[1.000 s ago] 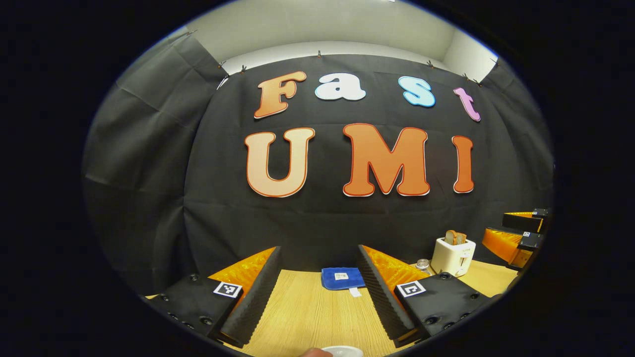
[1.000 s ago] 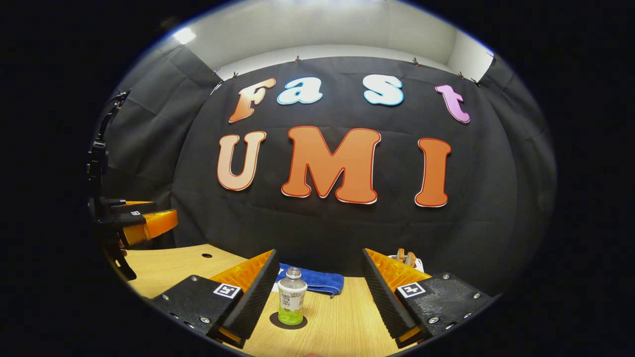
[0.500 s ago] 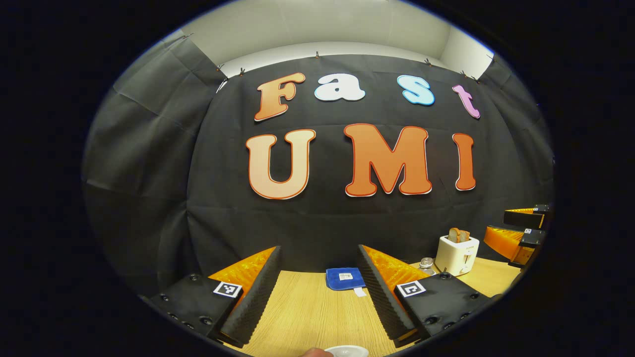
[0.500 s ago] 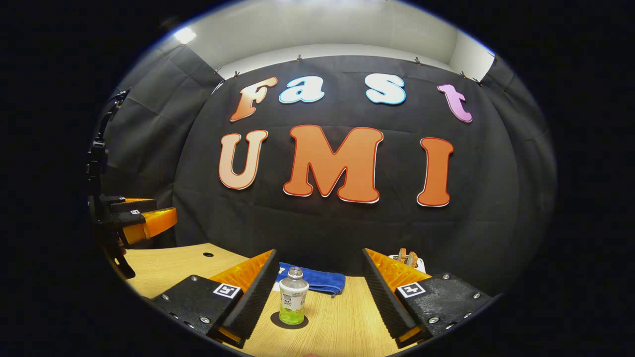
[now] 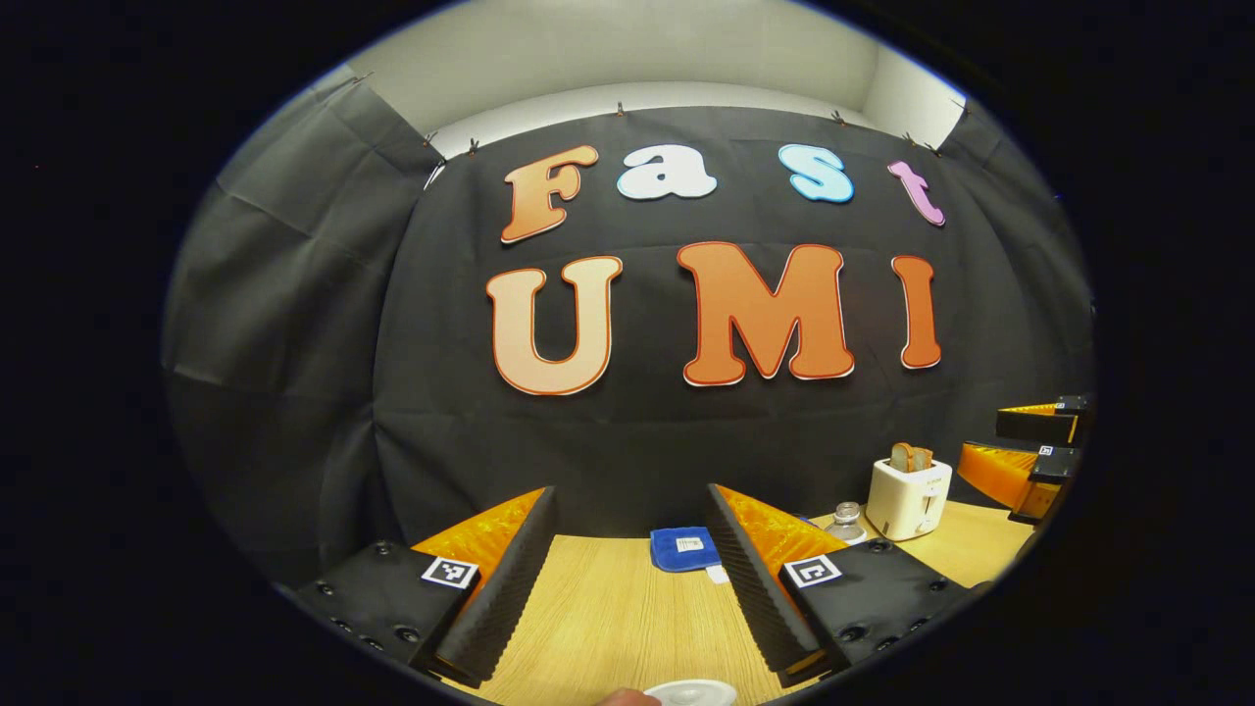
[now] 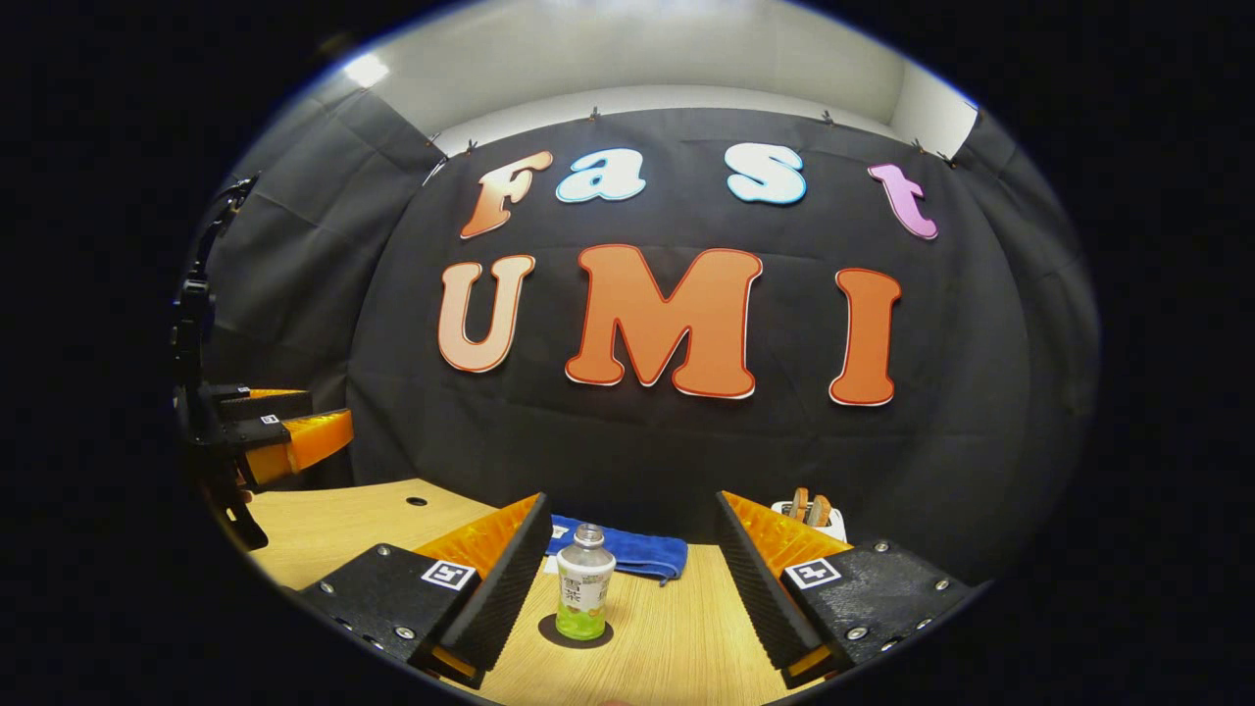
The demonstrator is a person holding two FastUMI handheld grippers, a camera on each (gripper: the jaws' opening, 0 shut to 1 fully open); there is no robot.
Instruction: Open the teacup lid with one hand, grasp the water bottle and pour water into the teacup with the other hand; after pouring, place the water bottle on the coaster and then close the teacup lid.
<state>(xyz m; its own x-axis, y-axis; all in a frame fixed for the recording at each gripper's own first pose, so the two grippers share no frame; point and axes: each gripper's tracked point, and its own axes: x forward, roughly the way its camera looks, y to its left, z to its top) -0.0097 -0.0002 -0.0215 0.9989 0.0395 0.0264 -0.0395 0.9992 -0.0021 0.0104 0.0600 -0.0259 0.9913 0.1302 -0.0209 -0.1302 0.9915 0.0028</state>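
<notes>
Both your grippers gape wide, holding nothing: left gripper [image 5: 627, 574] above bare table [image 5: 608, 618], right gripper [image 6: 627, 579] facing the water bottle [image 6: 584, 582], upright on its dark coaster [image 6: 577, 632].

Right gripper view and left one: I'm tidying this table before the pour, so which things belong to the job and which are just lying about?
Job: water bottle, dark coaster under it, white teacup lid.
Lying about: blue cloth, toaster holding bread.
</notes>
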